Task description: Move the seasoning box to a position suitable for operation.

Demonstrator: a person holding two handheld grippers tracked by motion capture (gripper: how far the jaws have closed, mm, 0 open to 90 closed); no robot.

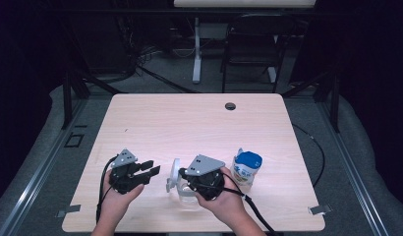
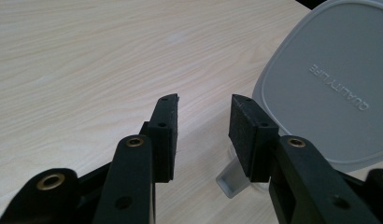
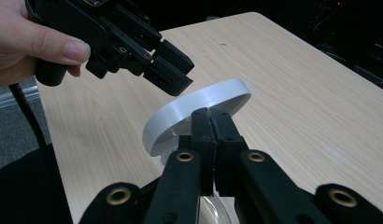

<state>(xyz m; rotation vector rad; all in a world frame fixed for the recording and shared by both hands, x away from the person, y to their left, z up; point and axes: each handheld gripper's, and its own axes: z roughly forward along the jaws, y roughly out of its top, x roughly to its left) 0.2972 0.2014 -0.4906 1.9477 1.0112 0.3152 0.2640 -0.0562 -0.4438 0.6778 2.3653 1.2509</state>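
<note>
A pale wooden table [image 1: 199, 128] sits evenly lit from above in the high view, ringed by a dark room whose corners fall to near black. The frame is soft and slightly grainy, and shadows under the hands are faint. In the left gripper view the wood grain reads sharply, while the near black jaws blur toward the bottom edge and a translucent grey plastic lid [image 2: 329, 88] carries a dull sheen. The right gripper view is clear at mid-distance, its lower edge soft.
</note>
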